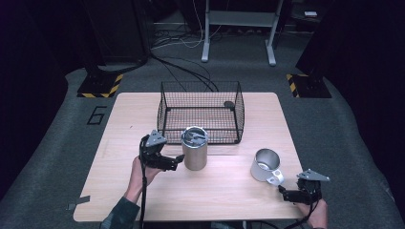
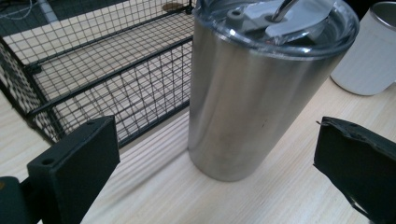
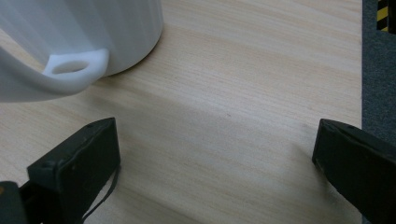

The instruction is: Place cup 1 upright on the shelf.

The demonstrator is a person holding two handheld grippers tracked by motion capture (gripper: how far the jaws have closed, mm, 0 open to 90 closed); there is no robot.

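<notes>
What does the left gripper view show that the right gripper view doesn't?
The left gripper view takes in the steel tumbler with its clear lid, standing upright just in front of the wire basket, framed between the open left gripper. The right gripper view instead has the mug's handle close up, the table's edge with grey floor beyond it, and the open right gripper over bare wood. Both views share the white mug and the light wooden table.

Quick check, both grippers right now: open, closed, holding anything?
Left gripper: open, empty, jaws aimed at the steel tumbler.
Right gripper: open, empty, near the white mug.
</notes>
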